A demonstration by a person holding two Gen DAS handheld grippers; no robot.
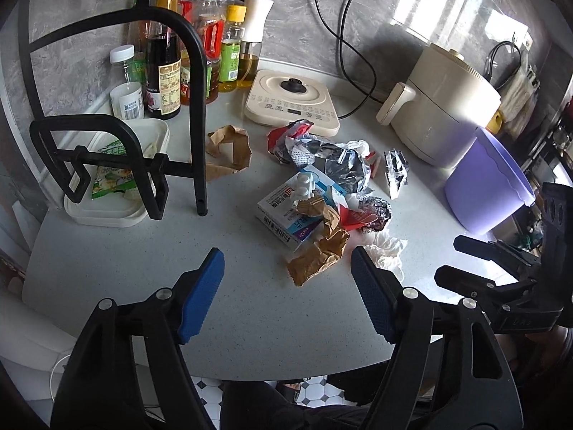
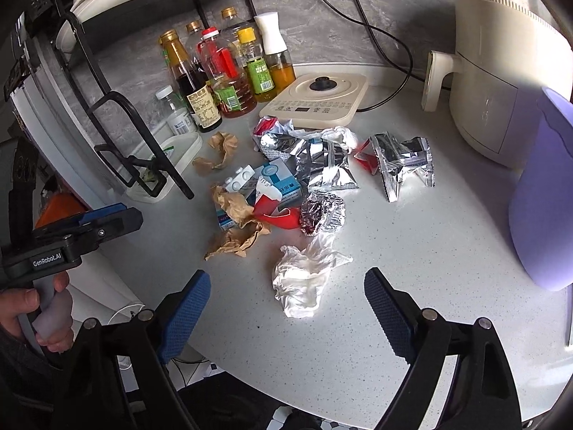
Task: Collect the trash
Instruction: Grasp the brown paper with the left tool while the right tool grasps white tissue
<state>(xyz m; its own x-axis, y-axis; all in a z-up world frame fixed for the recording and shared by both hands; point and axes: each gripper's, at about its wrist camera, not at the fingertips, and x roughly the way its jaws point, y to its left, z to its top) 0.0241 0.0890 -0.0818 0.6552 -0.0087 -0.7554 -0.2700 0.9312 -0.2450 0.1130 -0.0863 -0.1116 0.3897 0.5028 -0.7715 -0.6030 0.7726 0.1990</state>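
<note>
Jaws on both grippers are standing open, gripping nothing, above the tabletop (image 2: 412, 243). Right gripper (image 2: 286, 308) is nearing the white tissue (image 2: 304, 279); thin tissue risks slipping out or tearing.

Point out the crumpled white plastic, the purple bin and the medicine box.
crumpled white plastic (image 2: 304, 283): right wrist view, middle of the wad.
purple bin (image 1: 483, 193): left wrist view, outer side wall.
medicine box (image 1: 277, 211): left wrist view, printed top face.

Speckled white countertop (image 2: 376, 251) bears crumpled wrappers (image 2: 322, 165), bottles (image 2: 229, 82), perhaps a cooktop (image 2: 318, 100).
</note>
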